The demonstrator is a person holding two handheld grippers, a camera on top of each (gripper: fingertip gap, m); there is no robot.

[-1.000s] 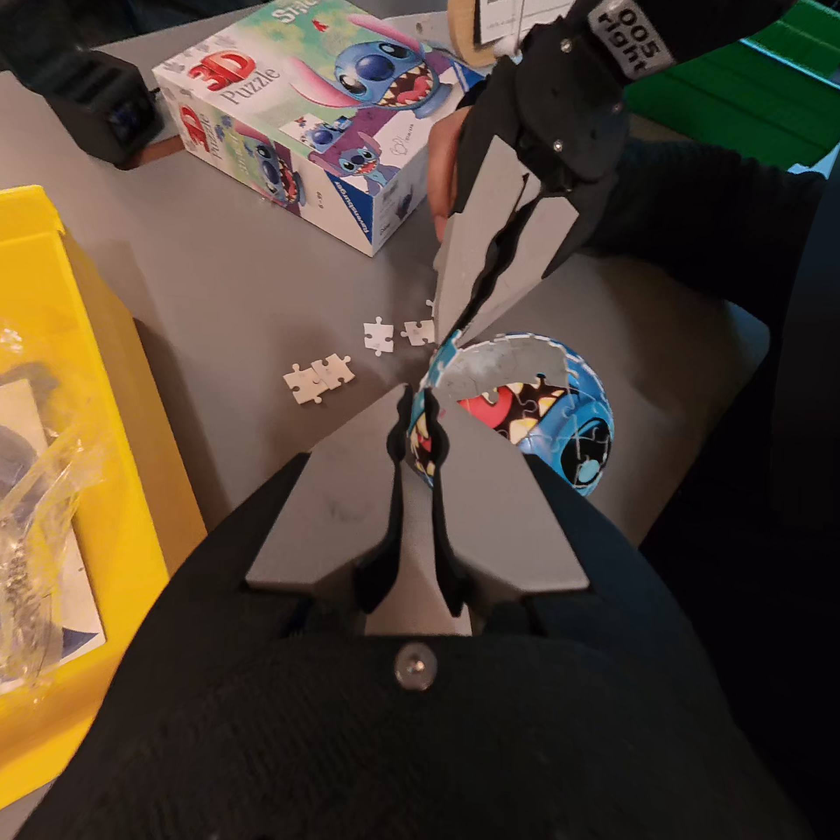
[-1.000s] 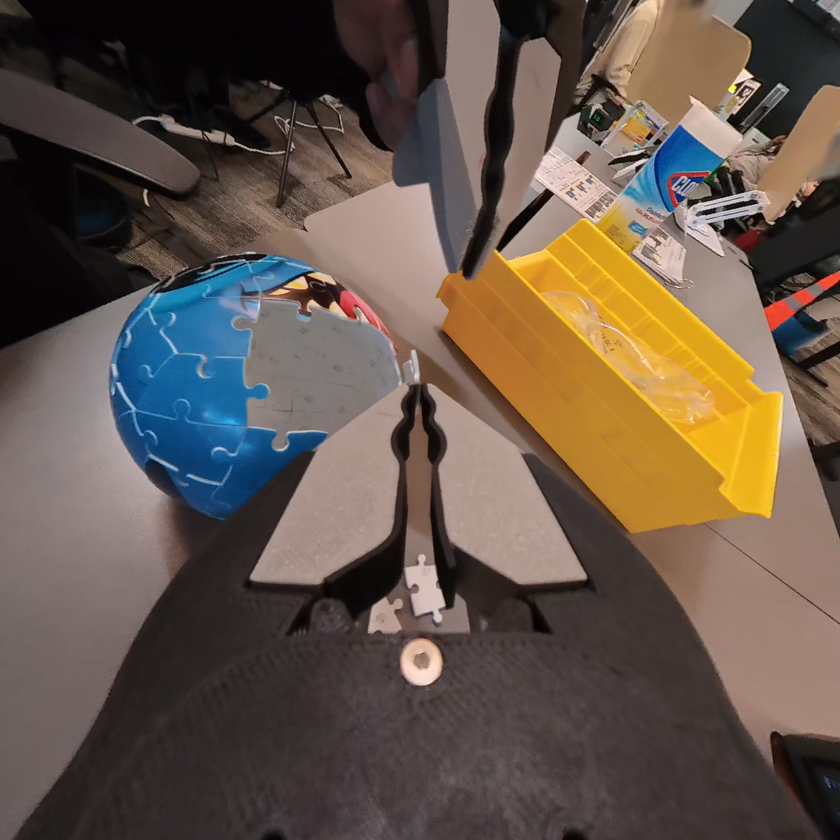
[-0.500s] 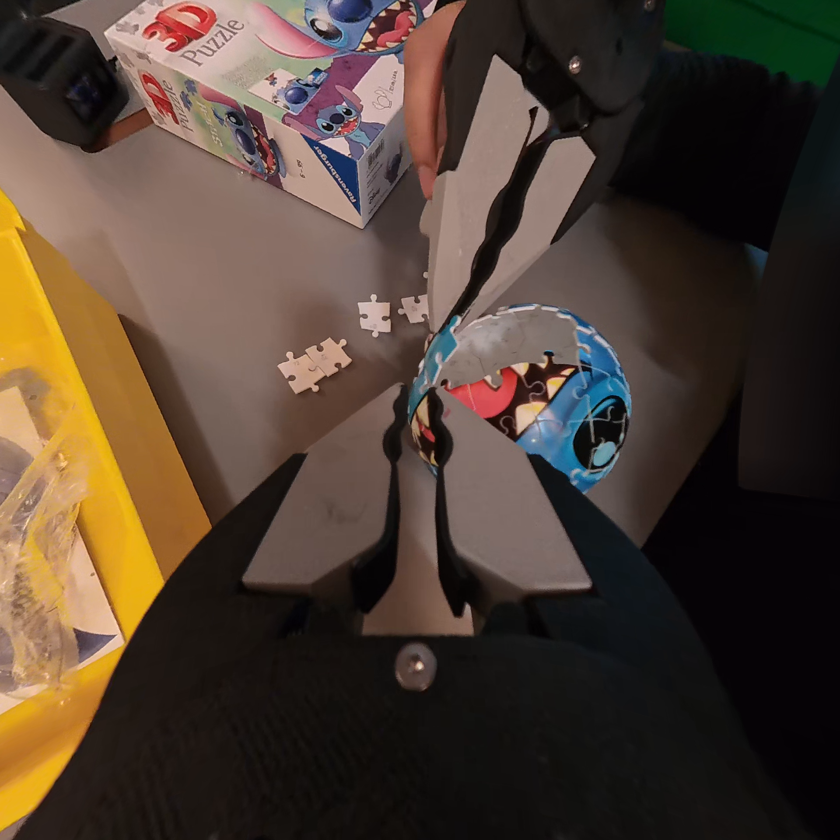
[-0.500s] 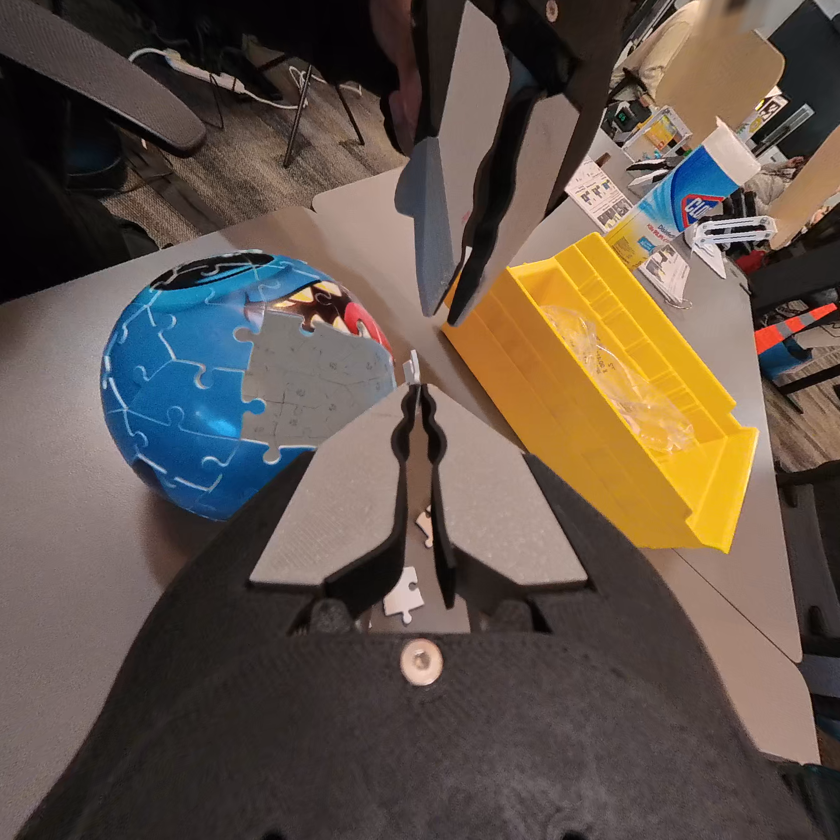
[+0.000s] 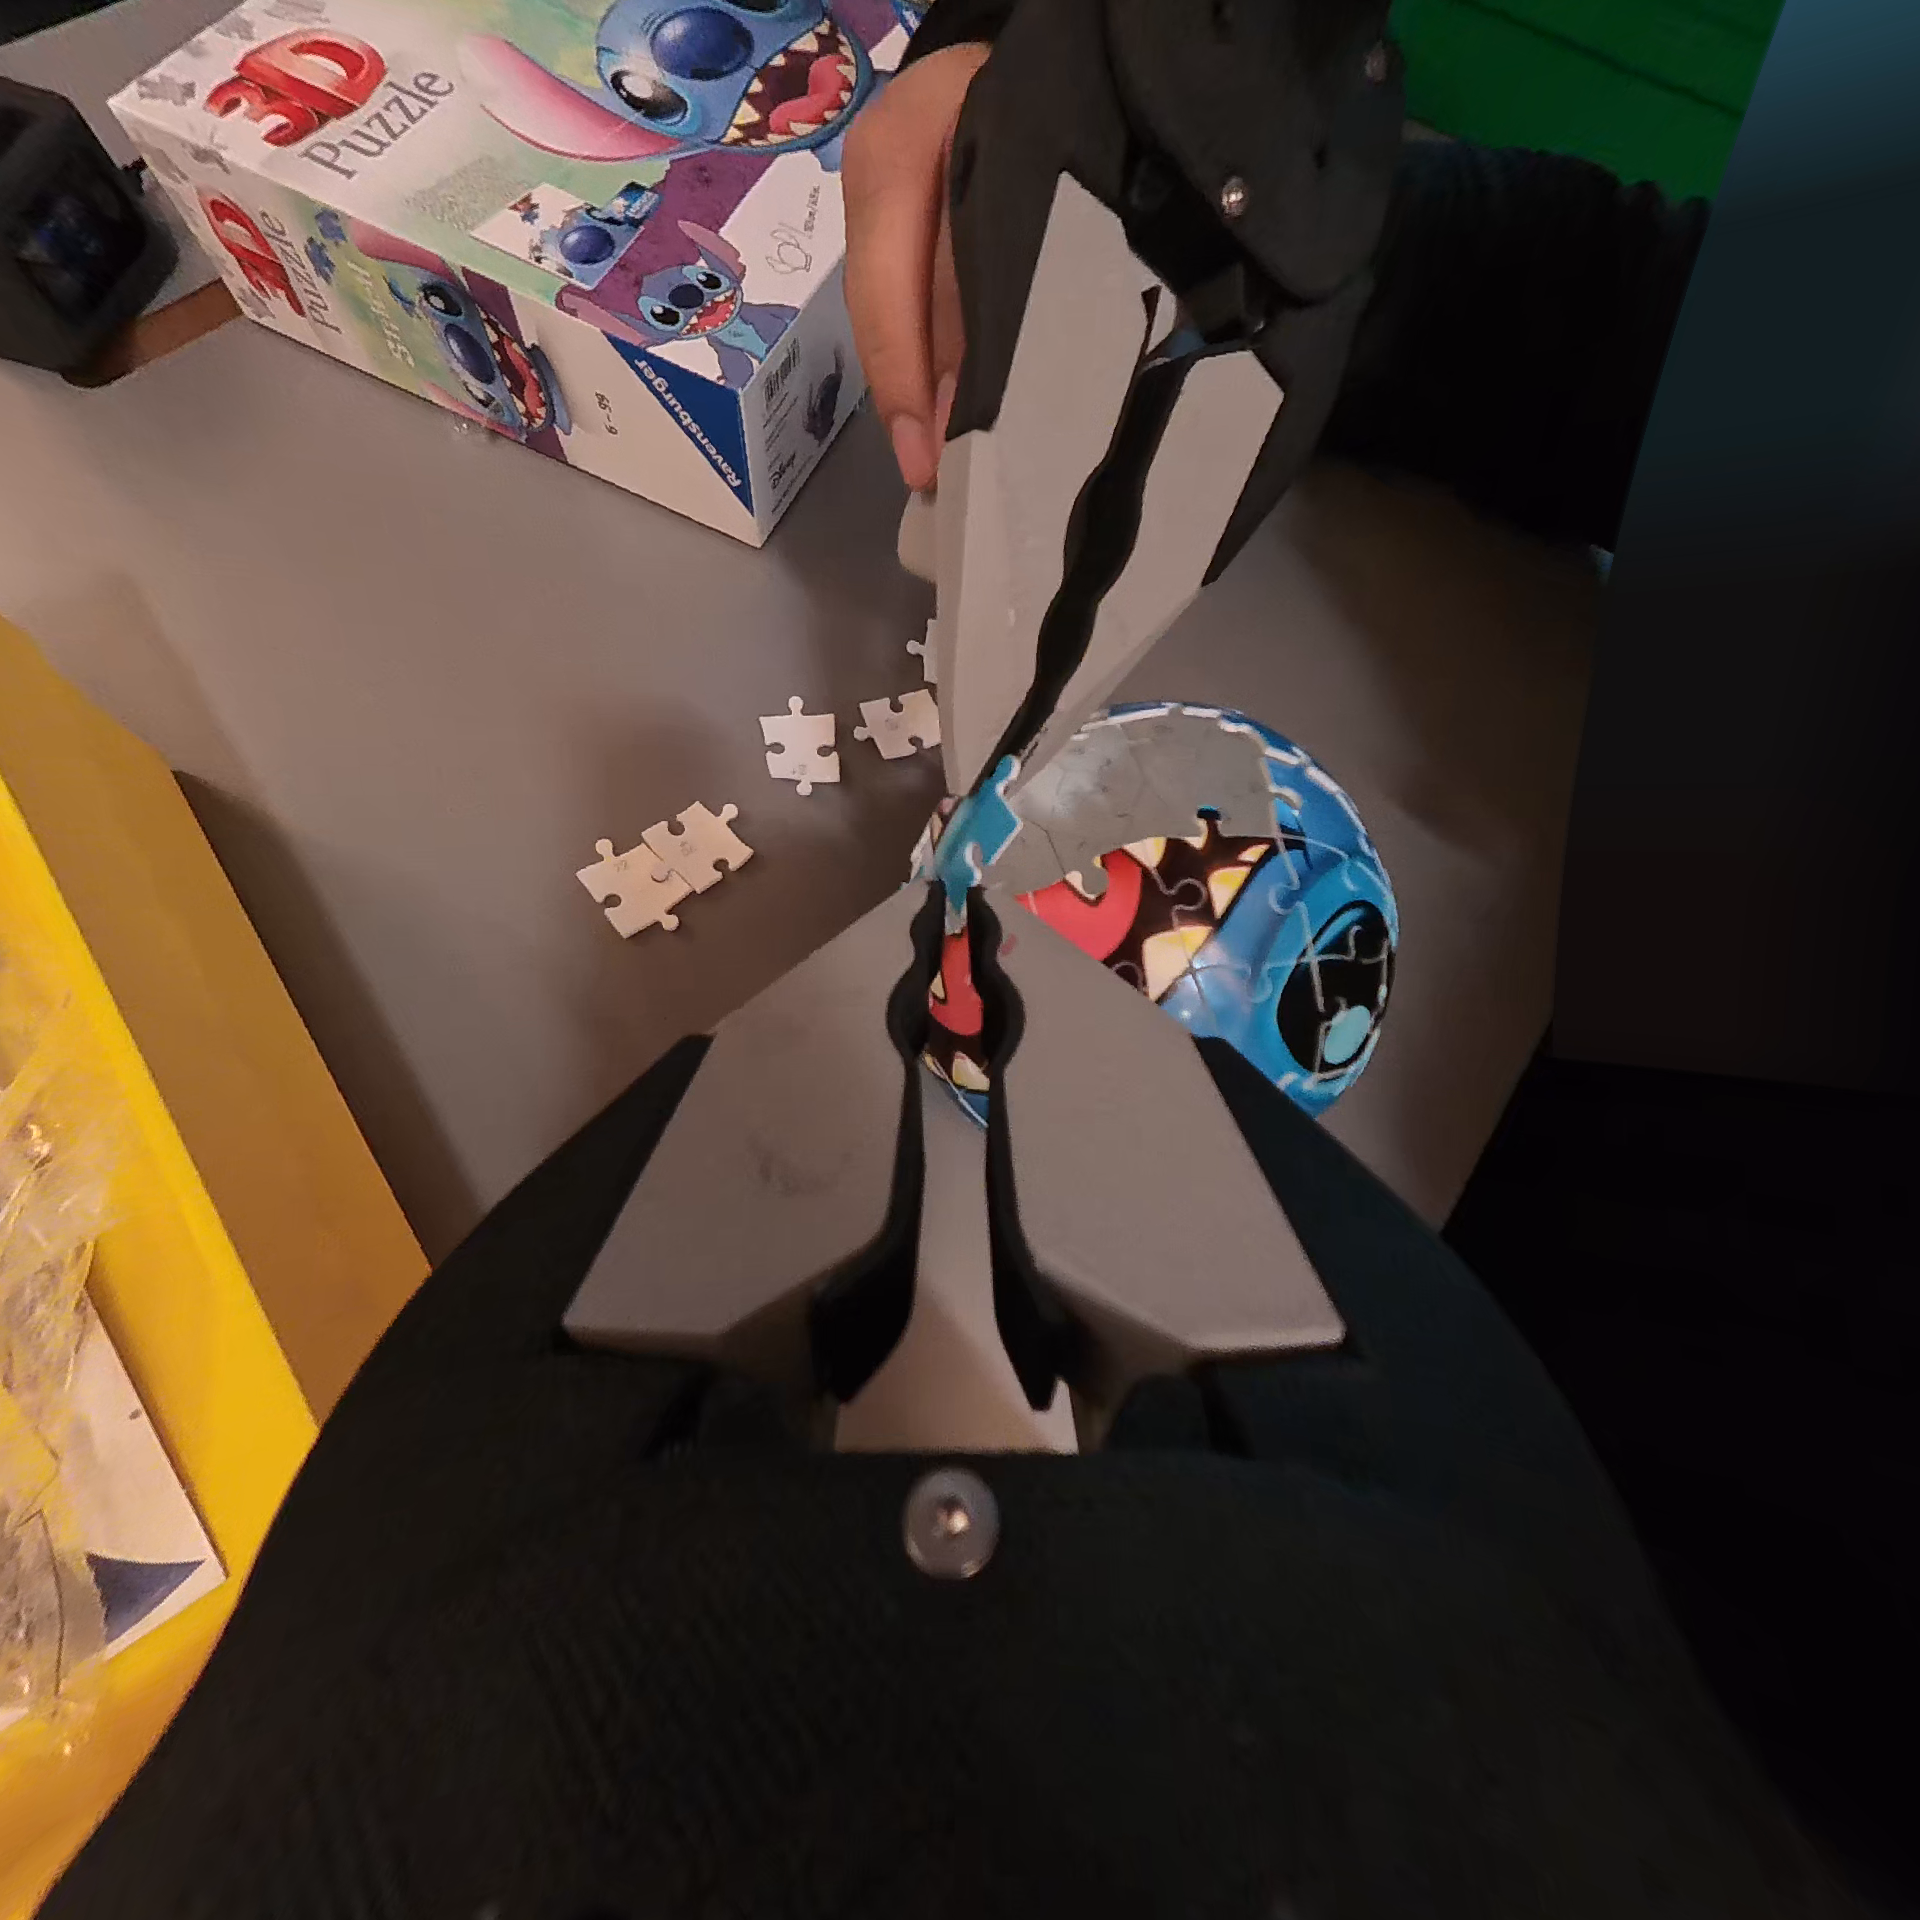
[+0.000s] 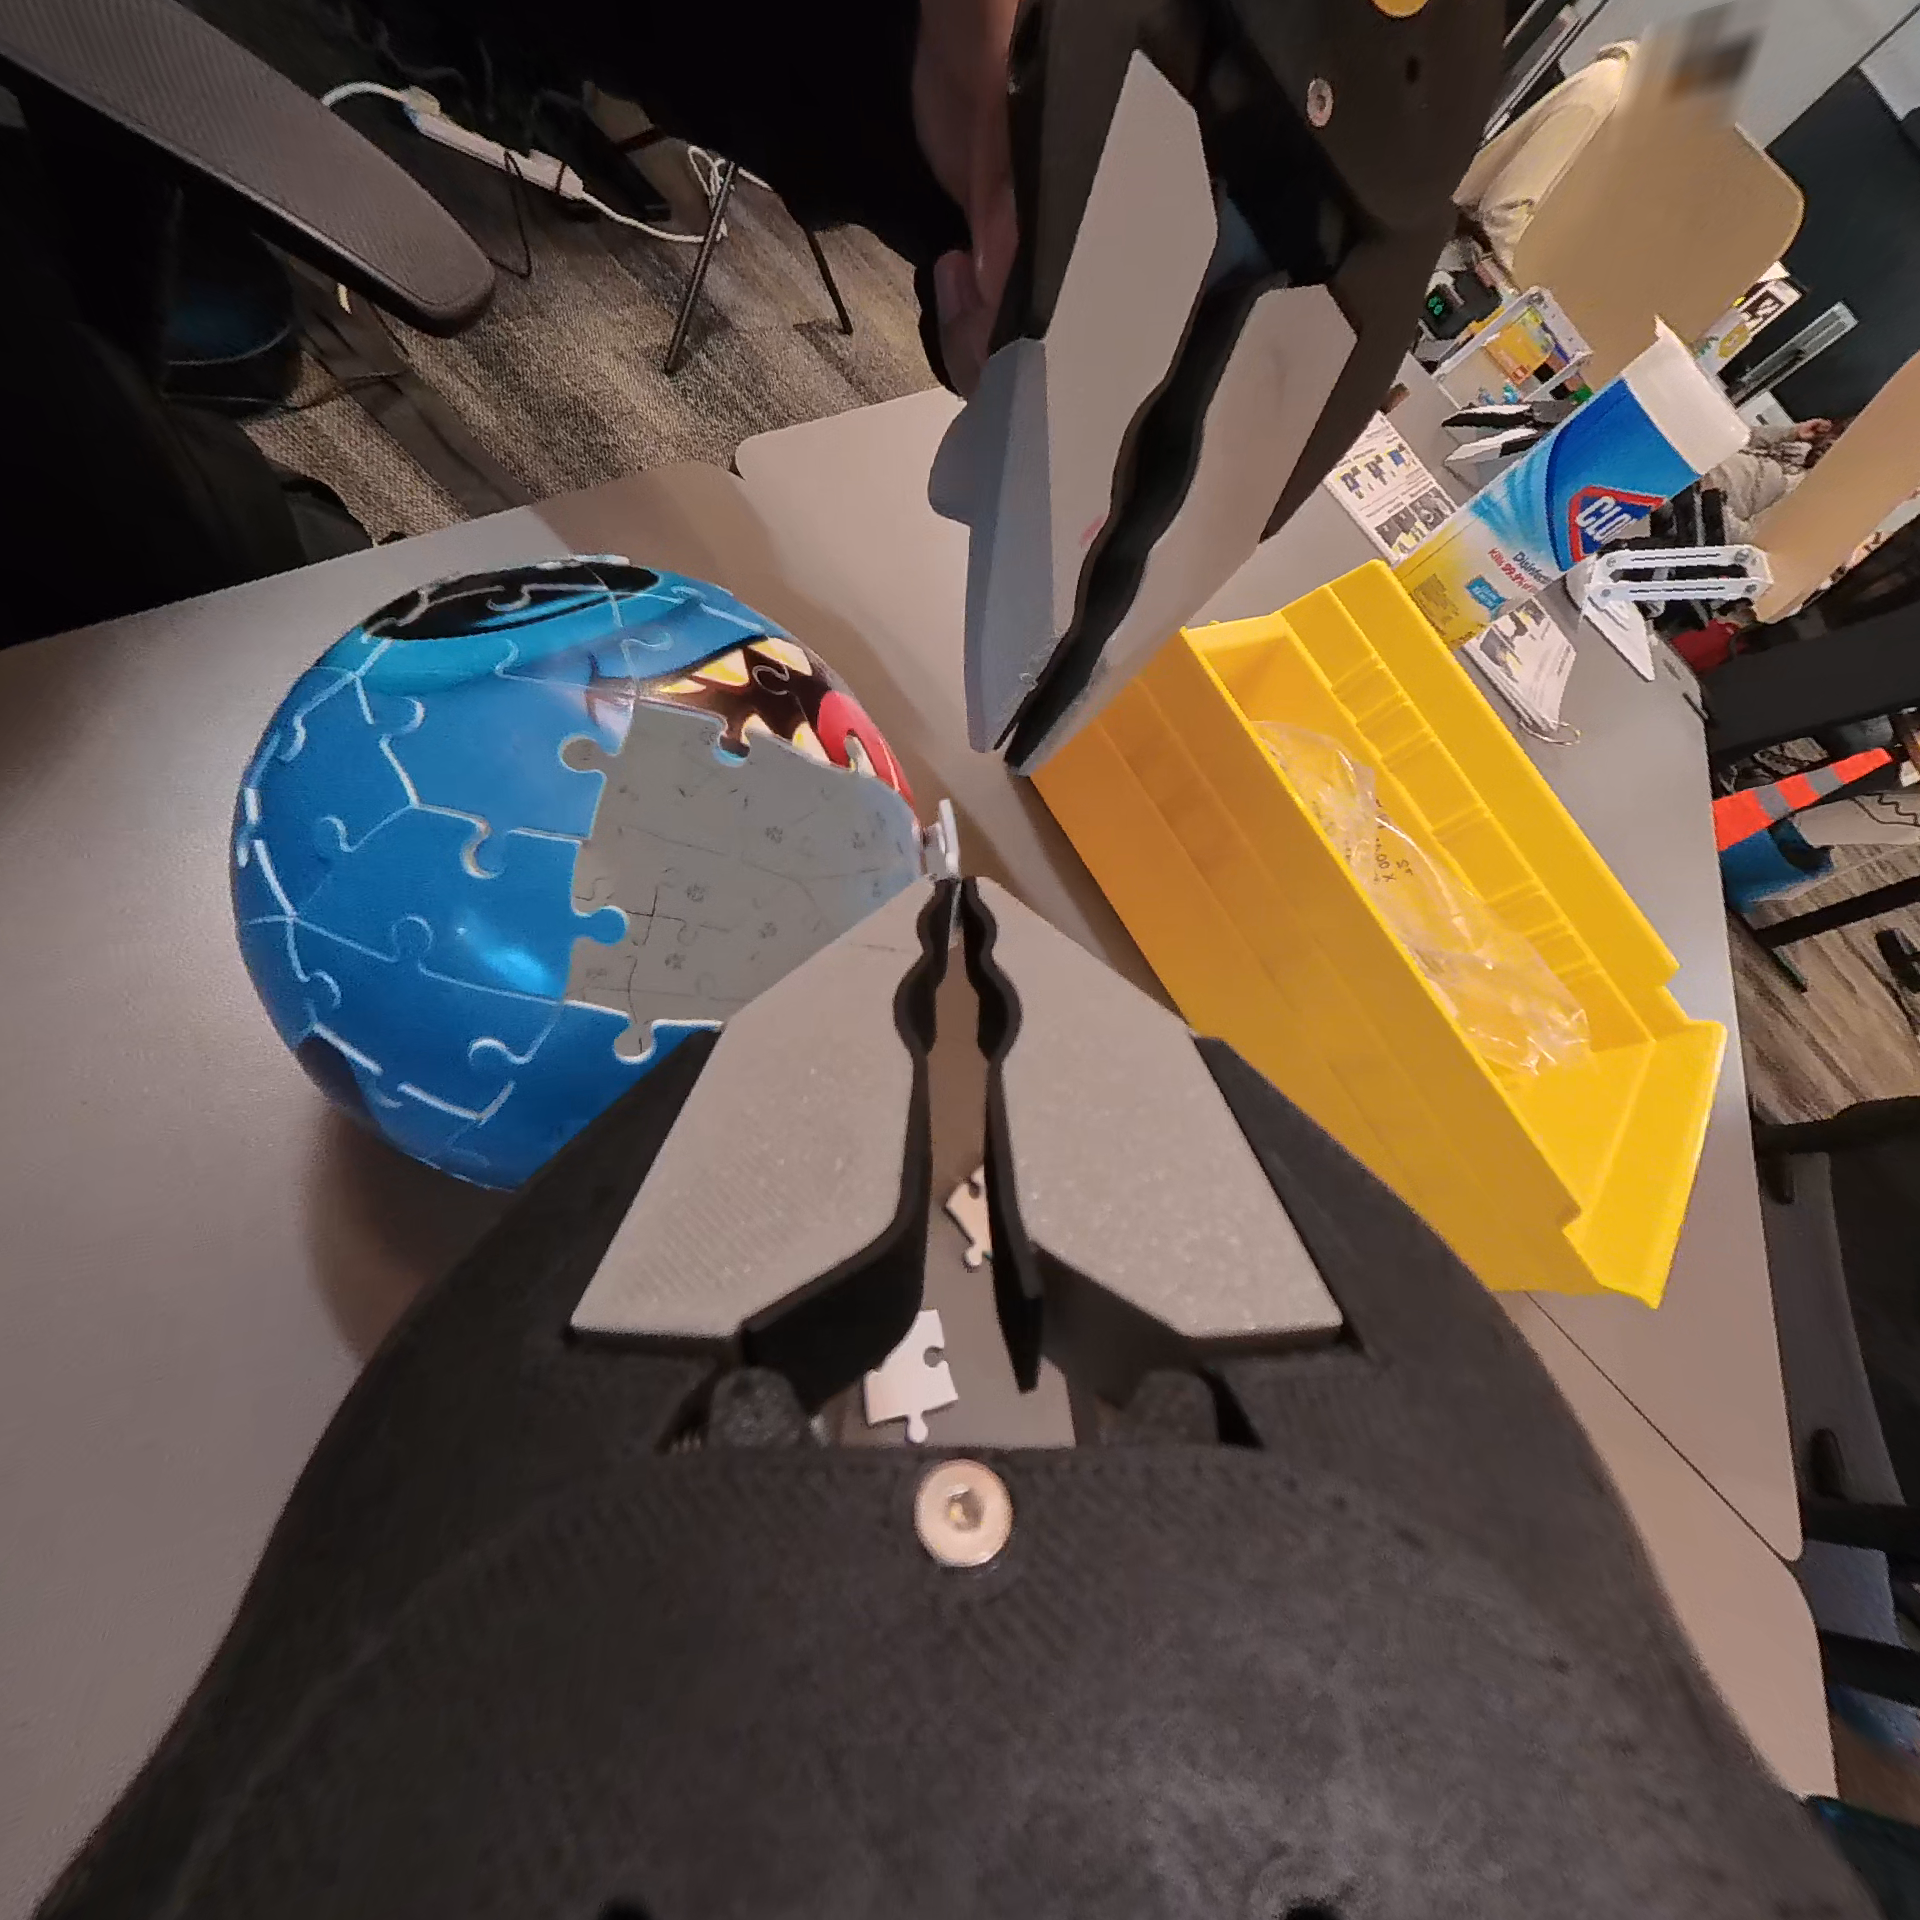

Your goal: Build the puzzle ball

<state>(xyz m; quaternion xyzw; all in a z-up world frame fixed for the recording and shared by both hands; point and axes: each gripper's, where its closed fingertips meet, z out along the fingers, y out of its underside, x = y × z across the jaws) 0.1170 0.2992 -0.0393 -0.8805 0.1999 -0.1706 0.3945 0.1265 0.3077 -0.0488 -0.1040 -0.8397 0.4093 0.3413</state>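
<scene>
The blue puzzle ball (image 5: pixel 1288 935) (image 6: pixel 416 883) lies on the grey table (image 5: pixel 468 644), with an opening that shows its grey inner side (image 6: pixel 727 883). My right gripper (image 6: pixel 958 896) is shut on a small puzzle piece (image 6: pixel 945 847) and holds it at the rim of the opening. In the left wrist view it comes down from above (image 5: pixel 977 779) with the blue piece (image 5: pixel 985 831) at its tip. My left gripper (image 5: pixel 961 909) is shut and empty, its tips close to the piece and the ball's rim. In the right wrist view it hangs just above (image 6: pixel 1013 743).
Several loose white pieces (image 5: pixel 665 862) (image 5: pixel 800 743) lie left of the ball. The puzzle box (image 5: pixel 499 270) stands behind them. A yellow bin (image 6: pixel 1351 935) (image 5: pixel 125 1143) with a clear bag sits beside the work spot. A wipes canister (image 6: pixel 1558 499) stands farther back. Less than 4 cm separates the two grippers' tips.
My left gripper has moved closer to the ball's rim and the right gripper's tip. The right gripper has kept the piece at the opening's rim.
</scene>
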